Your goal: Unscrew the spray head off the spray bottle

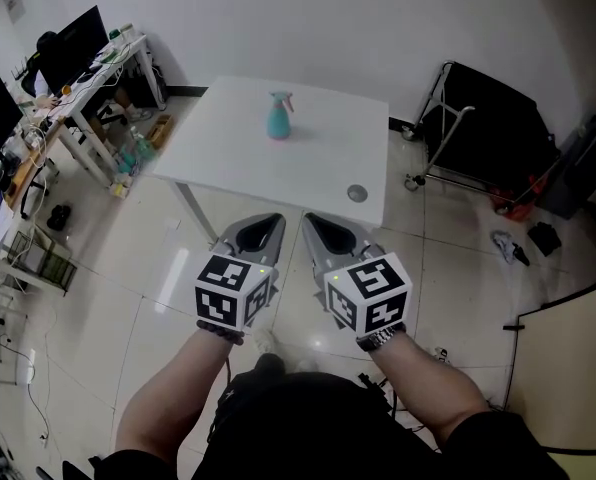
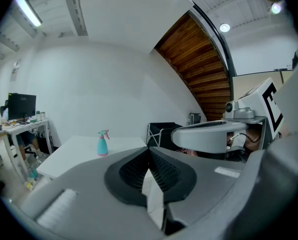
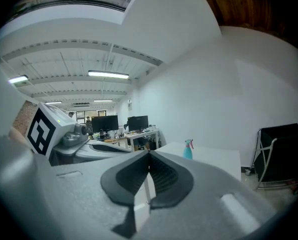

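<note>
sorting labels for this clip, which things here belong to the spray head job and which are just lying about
Job: spray bottle, its pink spray head, white table, left gripper, right gripper, both shut and empty.
Lying about: small grey disc on the table, black cart, cluttered desks.

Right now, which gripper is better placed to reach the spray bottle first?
Left, narrowly. In the head view the spray bottle stands almost straight ahead of the left gripper; the right gripper sits further aside. Both are shut, empty and short of the table.
</note>
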Demonstrator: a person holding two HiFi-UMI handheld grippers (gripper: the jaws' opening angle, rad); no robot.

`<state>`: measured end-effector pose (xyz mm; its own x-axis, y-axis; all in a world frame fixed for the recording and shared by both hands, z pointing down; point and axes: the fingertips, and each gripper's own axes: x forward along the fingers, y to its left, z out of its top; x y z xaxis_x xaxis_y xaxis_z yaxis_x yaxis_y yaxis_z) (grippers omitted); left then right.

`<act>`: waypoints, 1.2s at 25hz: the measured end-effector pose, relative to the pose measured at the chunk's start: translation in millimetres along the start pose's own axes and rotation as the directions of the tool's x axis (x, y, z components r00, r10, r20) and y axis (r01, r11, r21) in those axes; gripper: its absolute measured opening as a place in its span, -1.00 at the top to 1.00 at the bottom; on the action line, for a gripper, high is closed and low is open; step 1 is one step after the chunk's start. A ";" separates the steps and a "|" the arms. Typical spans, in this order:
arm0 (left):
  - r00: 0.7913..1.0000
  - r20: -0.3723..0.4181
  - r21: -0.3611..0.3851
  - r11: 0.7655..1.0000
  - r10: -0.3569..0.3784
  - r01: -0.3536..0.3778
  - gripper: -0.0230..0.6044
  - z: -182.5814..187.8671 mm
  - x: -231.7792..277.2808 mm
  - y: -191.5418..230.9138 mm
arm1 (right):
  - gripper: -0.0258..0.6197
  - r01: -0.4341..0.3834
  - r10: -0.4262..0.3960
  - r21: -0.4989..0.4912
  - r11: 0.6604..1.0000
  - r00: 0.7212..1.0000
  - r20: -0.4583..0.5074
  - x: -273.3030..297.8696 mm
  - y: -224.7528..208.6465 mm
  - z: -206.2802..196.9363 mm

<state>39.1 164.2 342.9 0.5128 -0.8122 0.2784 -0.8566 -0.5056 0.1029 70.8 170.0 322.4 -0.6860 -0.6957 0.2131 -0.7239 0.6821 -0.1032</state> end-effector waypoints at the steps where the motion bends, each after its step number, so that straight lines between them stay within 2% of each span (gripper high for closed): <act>1: 1.000 -0.001 -0.001 1.000 0.000 0.000 0.89 -0.3 0.8 2.5 | 0.95 0.000 0.000 0.000 1.000 1.000 -0.001 2.2 0.2 0.0; 16: 0.999 0.003 -0.004 0.999 -0.040 0.040 0.89 9.9 31.4 40.6 | 0.95 0.044 -0.044 -0.008 0.999 0.999 -0.012 44.0 -20.2 9.1; 30: 0.997 -0.015 -0.022 0.997 -0.077 0.077 0.89 6.7 52.5 92.6 | 0.95 0.081 -0.081 0.002 0.997 0.996 -0.042 98.1 -26.3 7.4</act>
<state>-12.9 72.8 360.7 0.5762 -0.7665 0.2839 -0.8160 -0.5596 0.1453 22.0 82.1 338.8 -0.6216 -0.7384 0.2616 -0.7772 0.6232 -0.0874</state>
